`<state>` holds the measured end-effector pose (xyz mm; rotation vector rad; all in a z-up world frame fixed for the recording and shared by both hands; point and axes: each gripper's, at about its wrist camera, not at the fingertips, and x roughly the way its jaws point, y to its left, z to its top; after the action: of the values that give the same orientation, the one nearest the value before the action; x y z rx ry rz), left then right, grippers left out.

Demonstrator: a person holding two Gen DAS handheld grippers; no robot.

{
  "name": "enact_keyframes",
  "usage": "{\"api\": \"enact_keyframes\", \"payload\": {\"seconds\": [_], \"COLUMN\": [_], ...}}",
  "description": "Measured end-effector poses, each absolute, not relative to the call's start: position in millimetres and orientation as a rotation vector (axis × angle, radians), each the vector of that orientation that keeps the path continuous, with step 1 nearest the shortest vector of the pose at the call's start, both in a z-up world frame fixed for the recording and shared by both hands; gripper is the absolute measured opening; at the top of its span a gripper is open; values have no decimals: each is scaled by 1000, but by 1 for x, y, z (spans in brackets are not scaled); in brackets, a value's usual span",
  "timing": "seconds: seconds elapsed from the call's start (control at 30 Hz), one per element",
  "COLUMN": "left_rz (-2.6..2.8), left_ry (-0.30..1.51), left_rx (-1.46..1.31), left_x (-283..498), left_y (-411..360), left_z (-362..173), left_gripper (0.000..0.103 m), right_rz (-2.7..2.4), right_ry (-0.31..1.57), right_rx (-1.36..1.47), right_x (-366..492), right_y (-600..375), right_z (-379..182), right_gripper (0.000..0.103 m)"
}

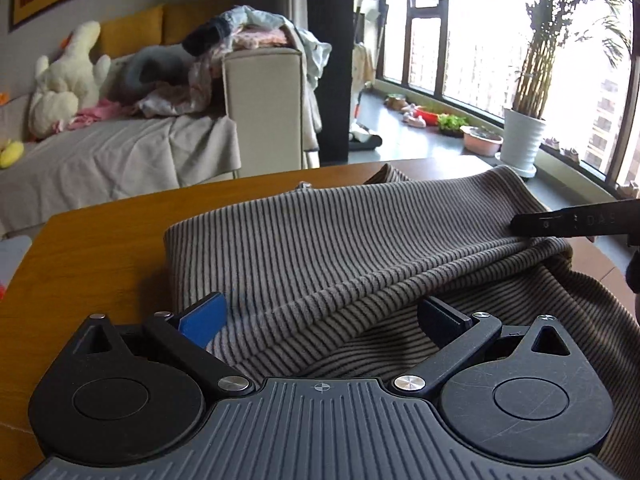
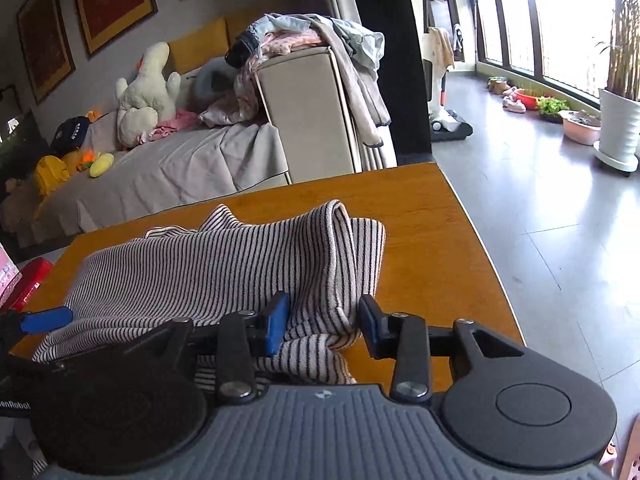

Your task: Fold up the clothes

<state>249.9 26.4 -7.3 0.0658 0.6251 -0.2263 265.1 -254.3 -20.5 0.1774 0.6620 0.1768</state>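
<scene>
**A:** Left wrist view: the grey-and-black striped knit garment (image 1: pixel 320 248) lies bunched on the orange-brown wooden table (image 1: pixel 100 248), its long axis running left to right, straight ahead of the left gripper (image 1: pixel 320 320). Jaws wide apart, cloth between them, nothing pinched.

**B:** Right wrist view adds the garment's right end: a doubled-over fold (image 2: pixel 344 248) just ahead of the right gripper (image 2: pixel 324 328). Those jaws are apart too, cloth bulging into the gap. It also shows bare table to the right. Looks like the right one is nearer an edge worth grabbing.

**A:** Only the left view shows the right gripper's finger resting on a ridge.
</scene>
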Motion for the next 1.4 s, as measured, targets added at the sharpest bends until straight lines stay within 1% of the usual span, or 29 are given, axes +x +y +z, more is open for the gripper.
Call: {"api": "enact_keyframes", "payload": {"seconds": [0.03,0.07,0.1,0.17,0.2,0.23,0.27,0.3,0.37,0.43,0.5,0.6,0.7,0.83,0.93,1.1,1.13,1.2,1.23,1.27,1.3,1.33,1.37,1.4], "left_rz": [-224,-226,-225,-223,-226,-227,-224,-223,-221,-217,-214,-214,-216,-221,-252,-307,-306,-324,-324,-308,-297,-284,-283,-285], "left_ry": [623,621,619,618,624,630,633,637,645,649,651,652,659,695,701,507,481,483,503,543,584,604,601,593], "left_rx": [59,48,43,36,34,35,37,37,39,53,61,62,66,143,146,-4,-9,3,9,7,-3,-7,-2,3], "left_x": [248,245,243,238,236,235,235,236,238,238,238,238,238,241,237,204,204,216,223,232,239,242,241,239], "left_y": [28,30,32,34,35,35,35,35,34,32,31,31,30,21,25,45,46,41,39,36,35,35,35,36], "left_z": [-7,-7,-6,-6,-7,-7,-7,-7,-7,-7,-8,-8,-8,-8,-5,25,29,28,22,14,6,-1,-2,-1], "left_gripper": [103,103,103,103,103,103,103,103,103,103,103,103,103,103,103,103,103,103,102,94,88,86,88,88], "right_rz": [164,152,140,114,98,85,74,74,115,183,256,252,242,249,273,330,333,325,319,313,304,288,268,256], "right_ry": [665,669,672,677,668,641,610,562,453,413,444,542,548,562,568,566,570,577,579,581,581,583,588,588], "right_rx": [189,200,212,234,235,222,208,194,199,252,318,348,305,289,305,400,392,358,342,326,312,292,260,220], "right_x": [262,259,256,249,245,239,233,227,216,214,222,244,249,250,251,252,253,253,253,252,252,252,252,254], "right_y": [-257,-260,-263,-269,-268,-266,-263,-259,-250,-244,-236,-225,-220,-219,-223,-237,-235,-229,-226,-223,-221,-219,-217,-214], "right_z": [-21,-22,-22,-23,-20,-14,-8,0,18,27,21,-6,-20,-19,-18,-21,-21,-20,-19,-19,-19,-17,-15,-10], "right_gripper": [51,59,70,82,85,88,97,103,103,103,103,103,103,103,103,103,103,103,103,103,102,99,86,61]}}
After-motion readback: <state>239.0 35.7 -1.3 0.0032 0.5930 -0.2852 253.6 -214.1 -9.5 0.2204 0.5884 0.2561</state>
